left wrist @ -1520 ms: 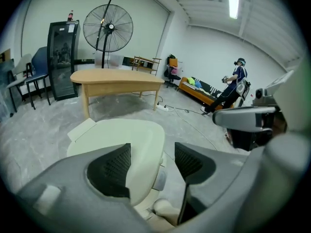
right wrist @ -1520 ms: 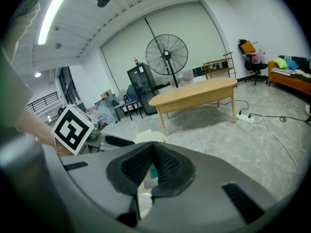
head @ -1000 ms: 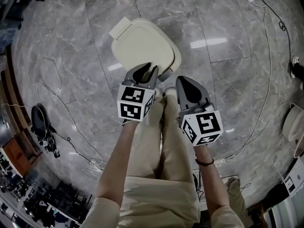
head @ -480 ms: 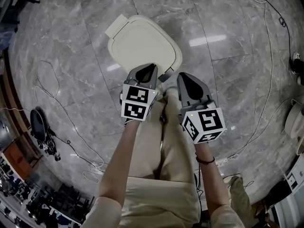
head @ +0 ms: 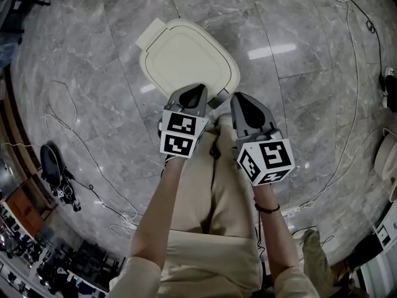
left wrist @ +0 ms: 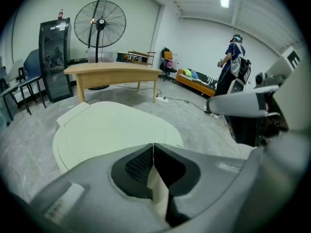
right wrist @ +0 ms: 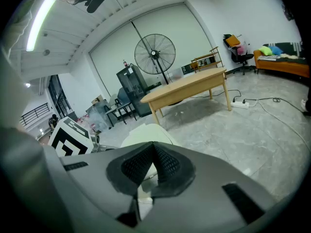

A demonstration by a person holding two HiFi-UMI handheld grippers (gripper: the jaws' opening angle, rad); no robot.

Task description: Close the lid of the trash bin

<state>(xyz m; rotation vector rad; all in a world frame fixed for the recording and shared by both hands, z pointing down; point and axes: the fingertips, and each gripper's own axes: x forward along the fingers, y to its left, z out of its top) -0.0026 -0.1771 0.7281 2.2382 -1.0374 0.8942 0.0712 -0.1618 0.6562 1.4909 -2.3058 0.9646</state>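
Note:
The trash bin's cream lid [head: 186, 58] lies flat and closed on the bin, on the grey marble floor. My left gripper [head: 200, 89] hovers over the lid's near edge, its jaws shut with nothing between them. In the left gripper view the lid [left wrist: 112, 130] spreads out just beyond the closed left gripper [left wrist: 153, 144]. My right gripper [head: 239, 98] hangs beside the bin's near right corner, also shut and empty. In the right gripper view the lid [right wrist: 146, 132] peeks over the right gripper [right wrist: 154, 143].
The person's legs [head: 211, 185] stand right behind the bin. Thin cables [head: 93, 166] trail over the floor at the left and right. A wooden table [left wrist: 112, 72], a standing fan [left wrist: 99, 21] and another person [left wrist: 233, 57] are farther off.
Both grippers have sunk a little toward the bin. The left gripper's jaws have come together. The lid has stayed flat.

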